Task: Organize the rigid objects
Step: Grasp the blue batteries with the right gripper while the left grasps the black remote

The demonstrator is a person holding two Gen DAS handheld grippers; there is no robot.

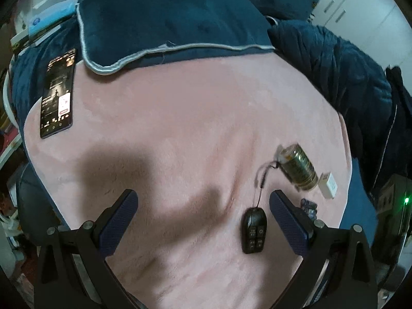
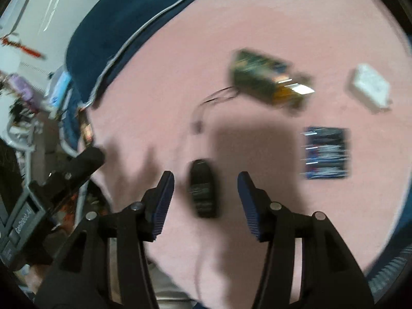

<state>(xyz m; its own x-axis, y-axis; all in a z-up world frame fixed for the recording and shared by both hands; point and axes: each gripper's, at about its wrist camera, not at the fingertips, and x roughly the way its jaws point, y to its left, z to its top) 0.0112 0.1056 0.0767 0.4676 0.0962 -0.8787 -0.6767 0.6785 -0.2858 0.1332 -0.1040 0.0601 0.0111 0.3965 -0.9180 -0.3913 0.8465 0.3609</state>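
Observation:
A black key fob (image 1: pixel 253 230) with buttons lies on the pink blanket (image 1: pixel 180 134), just inside the right finger of my left gripper (image 1: pixel 203 194), which stands open and empty. In the blurred right wrist view the same fob (image 2: pixel 203 189) lies between the fingers of my right gripper (image 2: pixel 205 175); its pads are apart from the fob, so it is open. A gold-green can (image 1: pixel 298 167) (image 2: pixel 267 82) lies on its side with a thin cord trailing toward the fob. A white adapter (image 1: pixel 328 184) (image 2: pixel 370 87) and a dark blue packet (image 2: pixel 325 152) lie beside it.
A lit phone (image 1: pixel 58 95) lies at the blanket's far left edge. A dark blue pillow (image 1: pixel 167 15) with grey piping borders the back, and a rumpled blue cover (image 1: pixel 334 72) the right. Clutter stands beyond the bed's left side.

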